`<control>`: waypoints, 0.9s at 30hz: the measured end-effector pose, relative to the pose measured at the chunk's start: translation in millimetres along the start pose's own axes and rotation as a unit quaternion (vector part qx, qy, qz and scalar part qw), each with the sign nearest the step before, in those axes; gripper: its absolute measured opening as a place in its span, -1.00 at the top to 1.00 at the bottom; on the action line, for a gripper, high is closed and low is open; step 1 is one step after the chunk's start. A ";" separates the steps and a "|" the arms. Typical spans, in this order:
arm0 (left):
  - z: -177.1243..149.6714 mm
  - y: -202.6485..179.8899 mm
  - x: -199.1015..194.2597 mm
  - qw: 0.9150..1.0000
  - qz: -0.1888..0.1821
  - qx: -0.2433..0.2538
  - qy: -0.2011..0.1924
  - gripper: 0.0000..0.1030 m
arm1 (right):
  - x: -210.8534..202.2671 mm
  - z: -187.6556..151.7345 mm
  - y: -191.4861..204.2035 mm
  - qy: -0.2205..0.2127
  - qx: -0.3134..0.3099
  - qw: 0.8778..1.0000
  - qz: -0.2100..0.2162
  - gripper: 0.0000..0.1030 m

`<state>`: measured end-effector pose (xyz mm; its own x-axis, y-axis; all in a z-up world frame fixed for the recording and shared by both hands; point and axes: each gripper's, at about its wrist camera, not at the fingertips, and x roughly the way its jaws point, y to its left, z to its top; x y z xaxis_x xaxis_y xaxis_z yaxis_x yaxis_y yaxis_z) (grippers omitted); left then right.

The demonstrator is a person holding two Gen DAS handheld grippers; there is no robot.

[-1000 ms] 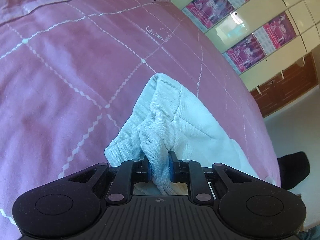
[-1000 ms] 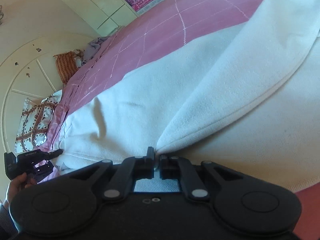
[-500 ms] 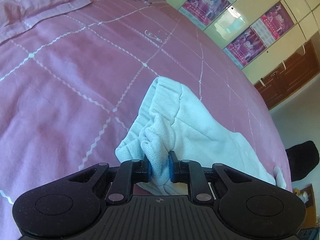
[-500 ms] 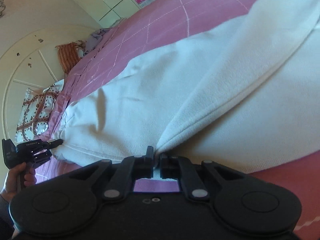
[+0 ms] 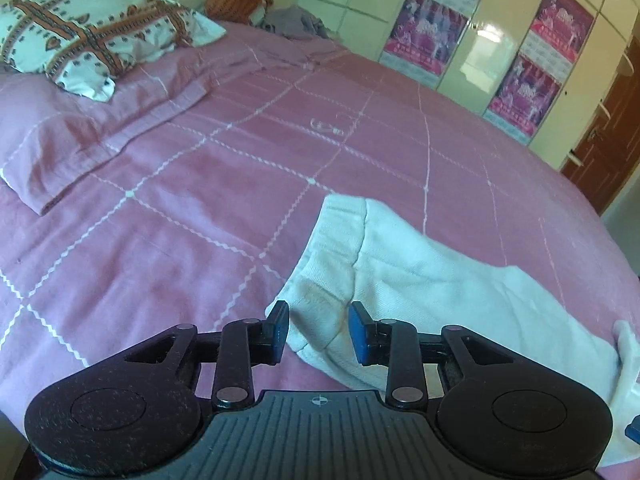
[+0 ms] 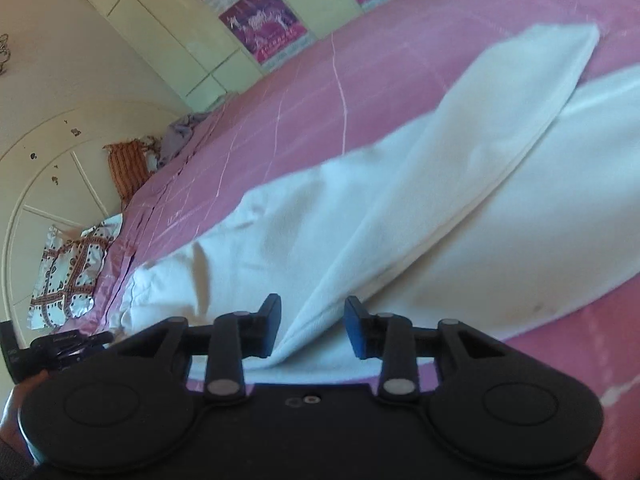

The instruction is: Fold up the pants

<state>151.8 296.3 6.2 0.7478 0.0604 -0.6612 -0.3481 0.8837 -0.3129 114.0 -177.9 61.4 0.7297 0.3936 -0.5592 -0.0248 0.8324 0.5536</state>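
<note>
White pants (image 5: pixel 420 280) lie spread on a pink bed cover (image 5: pixel 200 184), folded lengthwise with one leg over the other (image 6: pixel 460 152). My left gripper (image 5: pixel 319 330) hovers over the waistband corner, its jaws opening, the cloth below them and not pressed by the pads. My right gripper (image 6: pixel 312 330) is over a folded edge near the crotch, jaws also opening, the white edge lying between the pads without being pinched. The left gripper (image 6: pixel 60 346) shows at the far left edge of the right wrist view, in a hand.
A patterned pillow (image 5: pixel 84 36) and a pink pillow (image 5: pixel 68 148) lie at the head of the bed. Cream wardrobe doors with purple posters (image 5: pixel 532 92) stand beyond the bed. A brown door (image 5: pixel 612 148) is at right. Grey clothes (image 5: pixel 296 24) sit by the headboard.
Both grippers let go of the white cloth and their jaws spread apart. Both have lifted and drawn back, and the pants now lie flat on the bed cover.
</note>
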 end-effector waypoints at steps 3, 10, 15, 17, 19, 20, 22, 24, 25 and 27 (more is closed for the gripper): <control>-6.1 -14.7 -2.2 1.000 -0.022 -0.008 0.006 0.38 | -8.3 31.8 -24.5 -0.027 0.030 0.999 -0.035 0.20; -41.3 -42.1 42.7 0.998 0.021 0.024 0.053 0.37 | 20.9 51.4 -115.4 -0.003 0.188 0.982 -0.017 0.13; -43.8 -43.0 38.3 0.998 0.018 0.028 0.050 0.37 | 43.4 46.3 -147.3 -0.024 0.233 0.970 0.062 0.36; -43.2 -39.6 37.0 0.998 0.008 0.023 0.053 0.37 | 47.5 46.5 -152.3 -0.020 0.228 0.971 0.073 0.82; -42.2 -35.6 36.2 0.998 0.000 0.012 0.057 0.37 | 41.7 44.7 -153.5 -0.024 0.213 0.974 0.076 0.93; -42.2 -34.9 35.8 0.998 -0.001 0.010 0.057 0.37 | 29.6 43.9 -152.3 -0.038 0.199 0.977 0.071 0.93; -42.3 -35.8 36.7 0.998 0.000 0.010 0.057 0.37 | 7.8 40.8 -145.1 -0.062 0.181 0.980 0.063 0.93; -42.3 -37.5 37.1 0.998 0.003 0.015 0.057 0.37 | -19.2 34.7 -138.3 -0.079 0.171 0.980 0.058 0.93; -42.4 -38.2 37.0 0.998 0.005 0.015 0.056 0.37 | -29.2 31.0 -135.0 -0.080 0.168 0.981 0.054 0.93; -42.1 -38.0 37.7 0.998 0.006 0.015 0.056 0.37 | -43.4 19.3 -129.0 -0.068 0.159 0.984 0.037 0.93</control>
<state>169.4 245.5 -35.5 0.6744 0.0203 -0.7381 -0.3386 0.8968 -0.2848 98.7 -309.8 26.2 0.8198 0.3746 -0.4332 0.1172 0.6307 0.7671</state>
